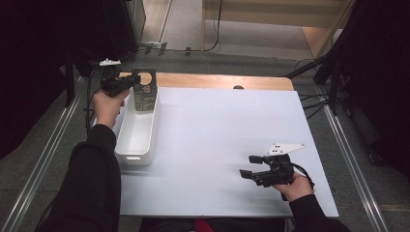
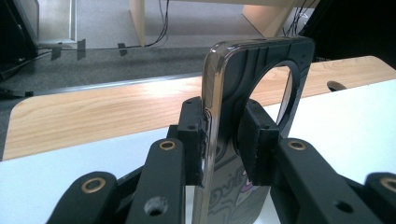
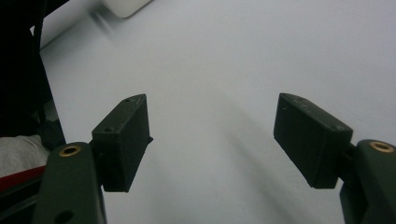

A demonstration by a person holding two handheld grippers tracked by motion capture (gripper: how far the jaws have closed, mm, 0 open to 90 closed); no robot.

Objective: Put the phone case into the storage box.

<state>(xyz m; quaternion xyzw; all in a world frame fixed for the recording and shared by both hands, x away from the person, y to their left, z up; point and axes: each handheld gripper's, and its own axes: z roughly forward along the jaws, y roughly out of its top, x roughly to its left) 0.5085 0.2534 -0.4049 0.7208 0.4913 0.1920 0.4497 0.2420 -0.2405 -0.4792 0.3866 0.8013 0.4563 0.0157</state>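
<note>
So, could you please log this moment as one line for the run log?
left gripper: shut on phone case, upright above white bin | right gripper: open, empty, over white mat

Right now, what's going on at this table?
A person works with two handheld grippers. The left gripper is clamped on a phone case with a large round cutout, holding it upright over the far end of a white bin. The right gripper rests open over the white table sheet, holding nothing.
</note>
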